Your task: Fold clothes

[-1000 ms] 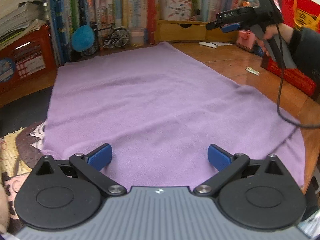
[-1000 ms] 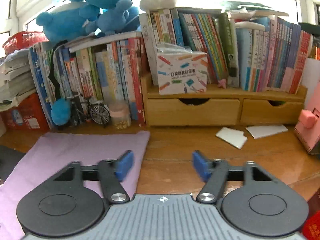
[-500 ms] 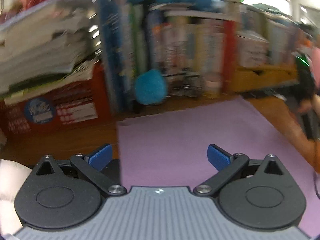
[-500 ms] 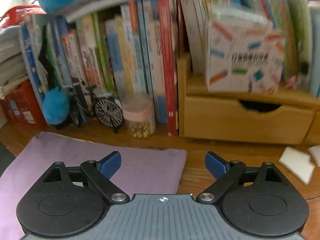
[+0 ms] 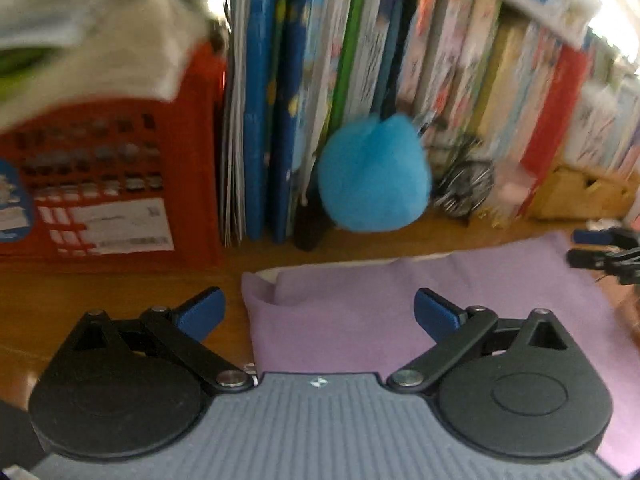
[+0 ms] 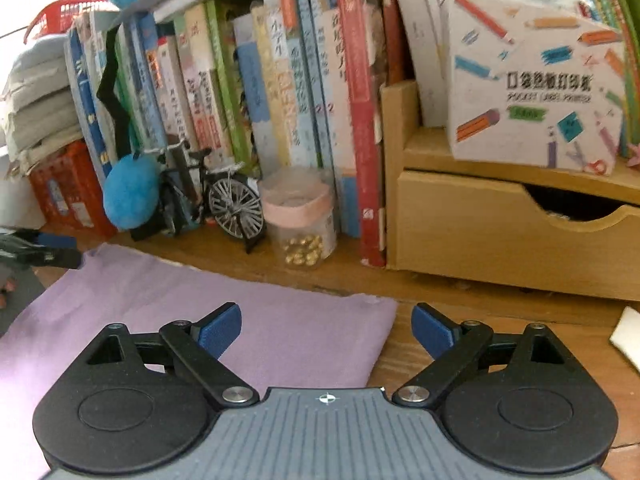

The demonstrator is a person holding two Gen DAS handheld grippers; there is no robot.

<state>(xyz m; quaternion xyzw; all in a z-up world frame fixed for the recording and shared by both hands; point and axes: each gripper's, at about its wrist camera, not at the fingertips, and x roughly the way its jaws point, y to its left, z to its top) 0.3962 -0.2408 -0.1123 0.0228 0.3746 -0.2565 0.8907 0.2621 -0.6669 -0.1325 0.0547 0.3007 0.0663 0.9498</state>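
A purple cloth lies flat on the wooden table. My left gripper is open and empty, its fingers straddling the cloth's far left corner. My right gripper is open and empty, its fingers straddling the cloth's far right corner. The cloth also shows in the right wrist view. The right gripper's tips show at the right edge of the left wrist view; the left gripper's tips show at the left edge of the right wrist view.
Behind the cloth stand a row of books, a blue plush ball, a model bicycle, a small jar, a red crate and a wooden drawer unit. White paper lies at the right.
Both grippers moved forward to the cloth's far edge, the left to the far left corner and the right to the far right corner. Both stayed open.
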